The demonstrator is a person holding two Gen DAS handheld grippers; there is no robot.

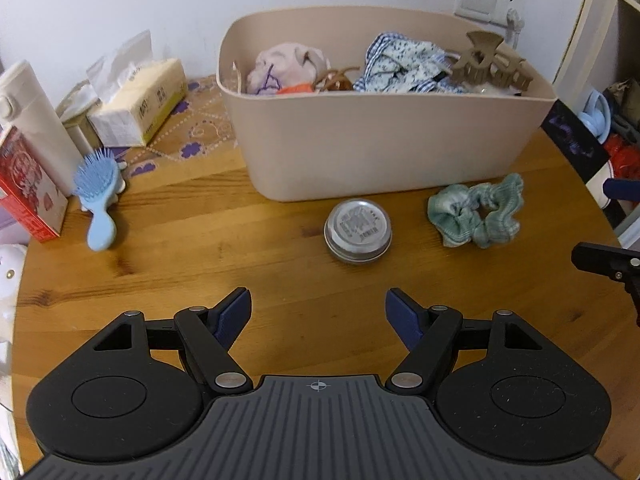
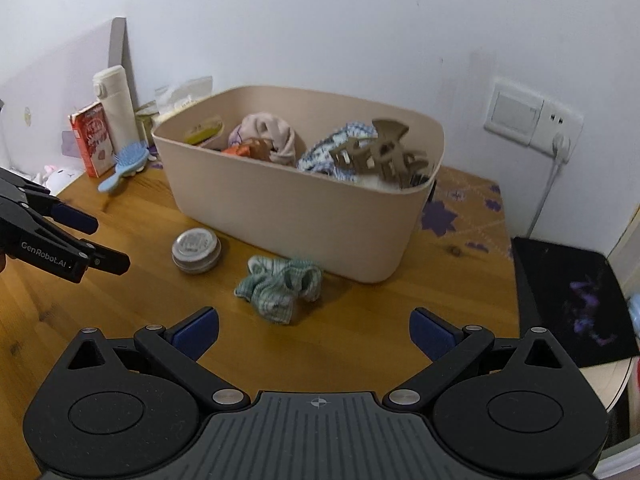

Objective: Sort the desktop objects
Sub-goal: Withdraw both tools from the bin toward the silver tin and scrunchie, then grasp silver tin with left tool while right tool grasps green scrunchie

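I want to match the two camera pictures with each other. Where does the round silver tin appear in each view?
Left wrist view: the round silver tin lies at the centre, on the wooden table just before the beige bin.
Right wrist view: the tin lies left of centre, at the bin's near left corner.
Shared landmark: the green scrunchie, lying to the tin's right in both views.

The left gripper (image 2: 108, 240) bears the white lettering "GenRobot.AI" on its black body
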